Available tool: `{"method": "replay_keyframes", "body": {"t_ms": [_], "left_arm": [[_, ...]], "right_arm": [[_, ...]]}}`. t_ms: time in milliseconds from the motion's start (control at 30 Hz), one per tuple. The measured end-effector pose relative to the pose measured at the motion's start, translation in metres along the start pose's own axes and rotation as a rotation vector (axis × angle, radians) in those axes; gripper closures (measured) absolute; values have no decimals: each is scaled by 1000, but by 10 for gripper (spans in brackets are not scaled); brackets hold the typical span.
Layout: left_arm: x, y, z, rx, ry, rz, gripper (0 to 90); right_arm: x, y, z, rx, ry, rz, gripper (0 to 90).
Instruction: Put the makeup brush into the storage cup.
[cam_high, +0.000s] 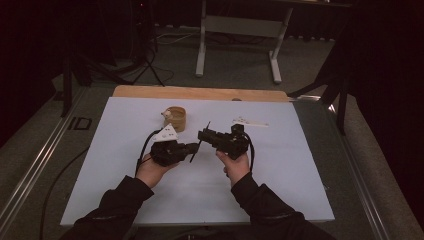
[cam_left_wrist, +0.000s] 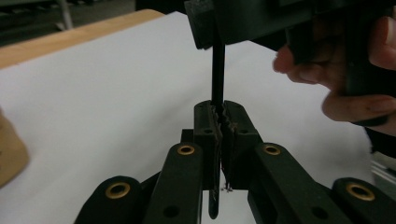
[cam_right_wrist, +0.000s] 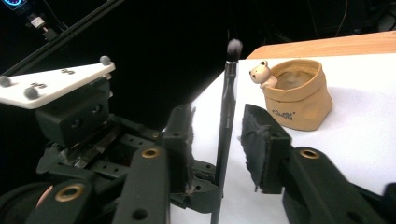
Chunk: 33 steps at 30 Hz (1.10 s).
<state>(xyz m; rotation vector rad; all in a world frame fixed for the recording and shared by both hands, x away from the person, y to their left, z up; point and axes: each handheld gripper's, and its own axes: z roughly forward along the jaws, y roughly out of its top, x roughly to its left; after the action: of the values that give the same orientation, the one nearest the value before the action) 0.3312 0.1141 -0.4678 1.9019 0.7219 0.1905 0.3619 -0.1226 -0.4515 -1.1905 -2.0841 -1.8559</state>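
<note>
A thin black brush (cam_high: 201, 141) with a dark bristle tip (cam_right_wrist: 234, 46) stands upright between both grippers, over the middle of the white board. My left gripper (cam_left_wrist: 220, 121) is shut on its lower handle (cam_left_wrist: 217, 74). My right gripper (cam_right_wrist: 219, 135) faces it from the right; its pads (cam_right_wrist: 254, 144) stand on either side of the handle (cam_right_wrist: 227, 107), with a gap on each side. In the high view the left gripper (cam_high: 192, 148) and the right gripper (cam_high: 202, 135) meet tip to tip.
A tan fabric pouch (cam_high: 175, 118) with a small bear figure (cam_right_wrist: 260, 73) on its rim sits behind the grippers. A flat white item (cam_high: 250, 122) lies at the back right of the white board (cam_high: 150, 200). A wooden edge (cam_high: 200, 92) runs along the far side.
</note>
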Motion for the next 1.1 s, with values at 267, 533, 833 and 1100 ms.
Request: {"method": "replay_keyframes", "body": {"t_ms": [267, 533, 833, 1100], "left_arm": [[-2, 1, 4, 21, -22, -11, 874], [-2, 5, 5, 29, -49, -33, 866], [-7, 16, -2, 25, 7, -29, 627], [-6, 19, -17, 5, 17, -36, 183]], "right_arm": [[1, 1, 2, -11, 2, 34, 826], [7, 3, -1, -3, -49, -71, 855], [11, 10, -5, -11, -60, -154, 856], [12, 20, -7, -12, -80, -234, 856]]}}
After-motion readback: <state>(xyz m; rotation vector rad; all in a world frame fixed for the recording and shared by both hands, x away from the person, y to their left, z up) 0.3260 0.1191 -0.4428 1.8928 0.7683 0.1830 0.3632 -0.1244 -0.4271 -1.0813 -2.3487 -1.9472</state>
